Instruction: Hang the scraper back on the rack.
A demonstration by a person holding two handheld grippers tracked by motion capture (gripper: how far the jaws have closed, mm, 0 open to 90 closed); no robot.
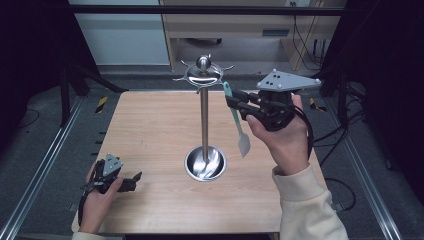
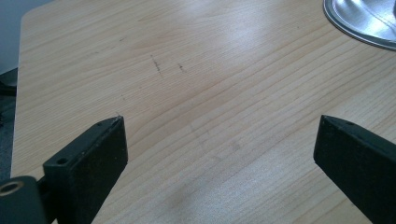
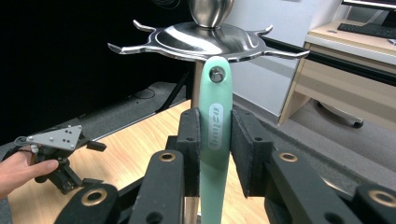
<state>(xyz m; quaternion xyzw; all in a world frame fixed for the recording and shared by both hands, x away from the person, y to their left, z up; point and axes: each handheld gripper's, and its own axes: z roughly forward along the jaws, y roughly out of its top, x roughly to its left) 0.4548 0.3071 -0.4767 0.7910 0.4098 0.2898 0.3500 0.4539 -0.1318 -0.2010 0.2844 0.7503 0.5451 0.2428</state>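
A steel utensil stand (image 1: 204,125) rises from a round base (image 1: 205,164) at the table's middle, with a hooked disc (image 3: 205,42) on top. A mint-green spatula (image 1: 243,144) has its handle hole at one hook, and its blade slants down to the right. My right gripper (image 1: 232,102) is raised beside the disc. In the right gripper view its jaws are shut on the spatula's handle (image 3: 217,84), just below the hook. My left gripper (image 1: 132,180) rests low at the table's front left, open (image 2: 219,135) with nothing between its jaws.
The wooden table (image 1: 150,125) has bare board left of the stand. The stand's base rim (image 2: 364,21) lies at the top right of the left gripper view. Metal rails run along both sides, and a desk and cables stand behind the table.
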